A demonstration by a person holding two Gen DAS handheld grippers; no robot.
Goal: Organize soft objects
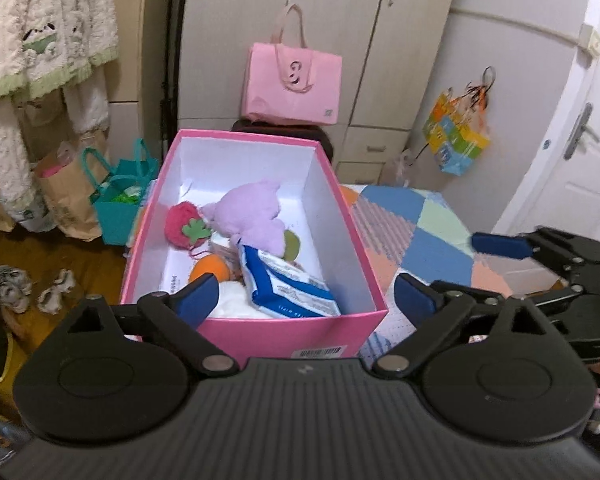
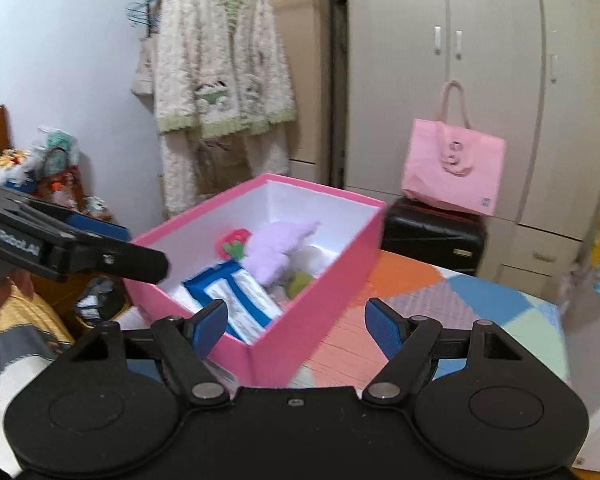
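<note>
A pink box [image 1: 256,336] with white inner walls is seen at the centre of the left wrist view, resting on a patchwork cover [image 1: 432,236]. Inside it, a lilac plush [image 1: 252,216] is laid near the middle, with a red strawberry toy [image 1: 184,226] to its left, an orange ball [image 1: 210,268] lower down and a blue-and-white pack [image 1: 288,286] toward the near wall. The left gripper [image 1: 306,294] is held over the box's near edge, fingers spread and empty. The right gripper [image 2: 294,326] is likewise spread wide, nothing grasped, at the box's corner. A pink tote bag [image 1: 294,84] is seen behind.
</note>
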